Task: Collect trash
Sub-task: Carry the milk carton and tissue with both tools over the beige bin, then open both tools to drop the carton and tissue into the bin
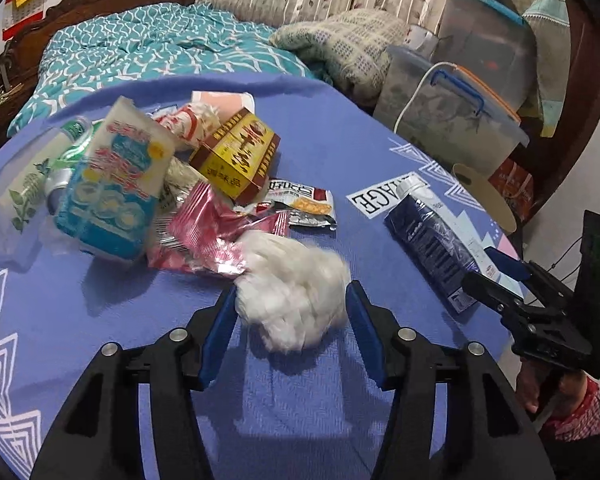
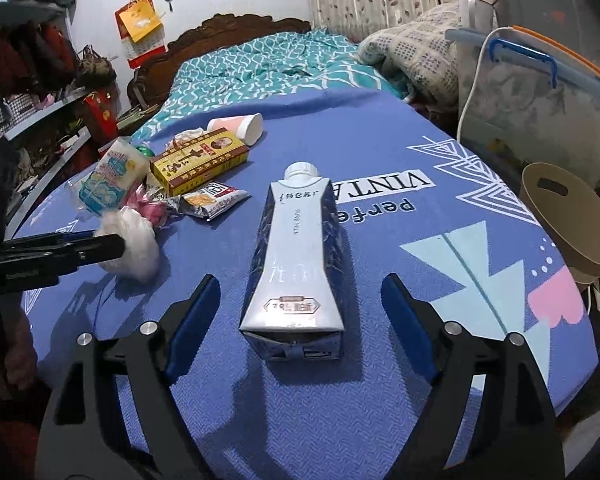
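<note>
A white tissue wad (image 1: 296,308) rests on the blue tablecloth (image 1: 340,128) between the fingers of my left gripper (image 1: 292,288). The blue pads stand at its sides without squeezing it, so the gripper is open. From the right wrist, the same gripper (image 2: 108,240) and the wad (image 2: 136,256) appear at the left. A blue-and-white milk carton (image 2: 296,256) lies on its side, cap pointing away. My right gripper (image 2: 299,280) straddles its base, wide open, with a gap on both sides. The carton (image 1: 436,240) and right gripper (image 1: 494,280) also show at the right of the left wrist view.
A heap of trash lies at the far left: yellow box (image 1: 236,152), blue-white packet (image 1: 112,192), pink wrapper (image 1: 208,232), snack wrapper (image 1: 304,204), paper cup (image 2: 240,126). A beige bin (image 2: 560,224) stands off the table's right edge, with storage boxes (image 2: 540,100) behind it.
</note>
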Motion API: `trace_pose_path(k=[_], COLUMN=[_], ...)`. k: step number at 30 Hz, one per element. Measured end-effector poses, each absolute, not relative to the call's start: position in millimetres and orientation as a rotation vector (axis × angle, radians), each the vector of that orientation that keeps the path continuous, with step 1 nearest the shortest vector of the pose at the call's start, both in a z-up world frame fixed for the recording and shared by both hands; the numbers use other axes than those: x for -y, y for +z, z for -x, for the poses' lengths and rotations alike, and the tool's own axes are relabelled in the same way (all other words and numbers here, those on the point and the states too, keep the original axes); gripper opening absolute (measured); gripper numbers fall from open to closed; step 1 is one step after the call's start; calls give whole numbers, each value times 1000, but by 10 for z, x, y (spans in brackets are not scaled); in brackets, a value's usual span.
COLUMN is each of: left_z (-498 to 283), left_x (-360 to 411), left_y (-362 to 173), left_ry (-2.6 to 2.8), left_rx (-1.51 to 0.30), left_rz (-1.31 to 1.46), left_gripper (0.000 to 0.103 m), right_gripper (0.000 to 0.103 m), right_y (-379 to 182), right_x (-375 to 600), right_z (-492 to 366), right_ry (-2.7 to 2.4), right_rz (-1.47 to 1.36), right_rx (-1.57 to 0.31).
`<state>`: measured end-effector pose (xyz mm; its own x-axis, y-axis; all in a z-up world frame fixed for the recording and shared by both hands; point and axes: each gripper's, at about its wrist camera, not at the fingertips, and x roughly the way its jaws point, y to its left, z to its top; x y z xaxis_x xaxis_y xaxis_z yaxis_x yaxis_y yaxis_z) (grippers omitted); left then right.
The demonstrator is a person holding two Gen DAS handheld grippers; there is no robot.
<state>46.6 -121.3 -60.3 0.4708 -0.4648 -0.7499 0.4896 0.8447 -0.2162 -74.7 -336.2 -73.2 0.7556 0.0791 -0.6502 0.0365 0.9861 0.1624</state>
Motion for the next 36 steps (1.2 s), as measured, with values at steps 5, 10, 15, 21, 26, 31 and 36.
trace_pose_path(k=[5, 10, 15, 21, 26, 31, 36], left_z=[-506, -525, -611, -829, -936, -959, -975], left_x=[1377, 1648, 2219, 3452, 4501, 5345, 5774], left_y=[-702, -655, -436, -295, -343, -460, -554], left_ry=[-590, -655, -758, -947, -1073, -1146, -1098], left_rx=[-937, -930, -885, -861, -894, -889, -864], left_rz=[-71, -120, -175, -250, -303, -366, -382], left_gripper=[58, 46, 46, 47, 47, 54, 86], right_gripper=[54, 53, 53, 53, 53, 57, 81], right_y=[-870, -864, -757, -685, -778, -911, -923], right_x=[3297, 3535, 4075, 4970, 5748, 6176, 6346], right_z=[664, 640, 695, 817, 953, 988, 1049], right_ry=[9, -4, -124, -323, -474, -553, -615], right_rz=[-127, -221, -313, -413, -542, -593, -632], right_rx=[-736, -708, -629, -566, -567, -582, -516])
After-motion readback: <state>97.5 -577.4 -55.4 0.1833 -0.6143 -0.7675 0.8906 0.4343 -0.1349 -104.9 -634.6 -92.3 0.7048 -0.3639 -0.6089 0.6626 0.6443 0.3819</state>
